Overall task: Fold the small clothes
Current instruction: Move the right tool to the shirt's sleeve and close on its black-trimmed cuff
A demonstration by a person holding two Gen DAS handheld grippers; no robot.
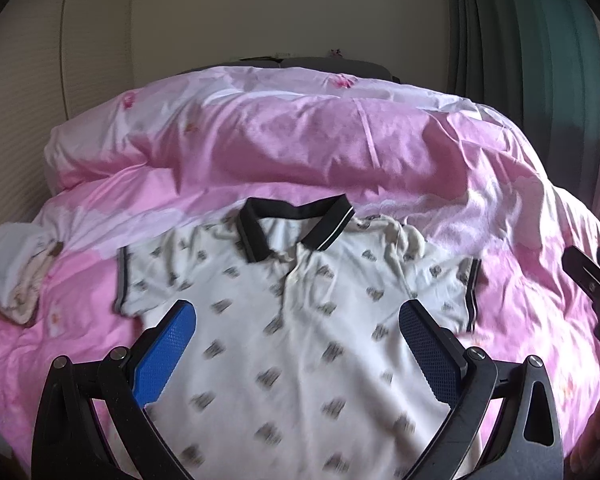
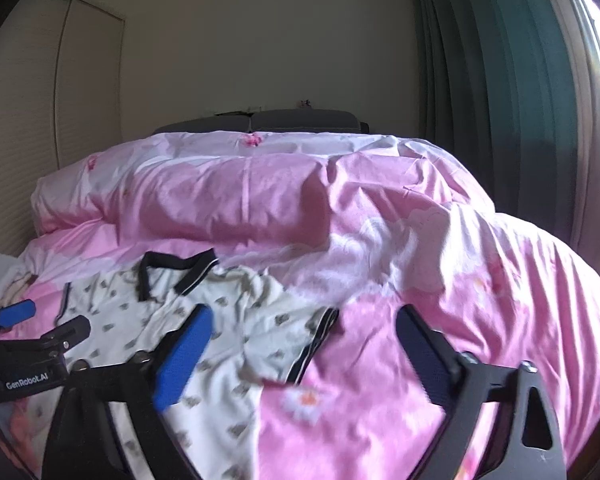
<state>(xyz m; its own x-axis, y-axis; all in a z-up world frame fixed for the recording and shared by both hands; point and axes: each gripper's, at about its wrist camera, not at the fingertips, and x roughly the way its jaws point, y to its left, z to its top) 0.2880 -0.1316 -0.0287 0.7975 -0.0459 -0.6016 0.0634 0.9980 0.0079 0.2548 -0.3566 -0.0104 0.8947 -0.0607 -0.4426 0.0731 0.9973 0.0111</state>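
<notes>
Left tool [image 1: 298,332] apart, empty, above shirt [image 1: 300,320] lying flat, collar far, on pink bed cover [image 1: 260,140]. Right tool [image 2: 304,344] apart, empty, over sleeve edge. Risk: pinching cover along with sleeve, dragging shirt crooked.

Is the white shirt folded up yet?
No, the shirt is spread flat on the pink blanket, both sleeves out, collar showing.

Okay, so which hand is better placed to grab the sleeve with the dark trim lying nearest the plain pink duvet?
The right. Its open tongs frame that sleeve's dark striped cuff on the white patterned polo shirt. The left tongs, also open, hover over the shirt's middle.
</notes>
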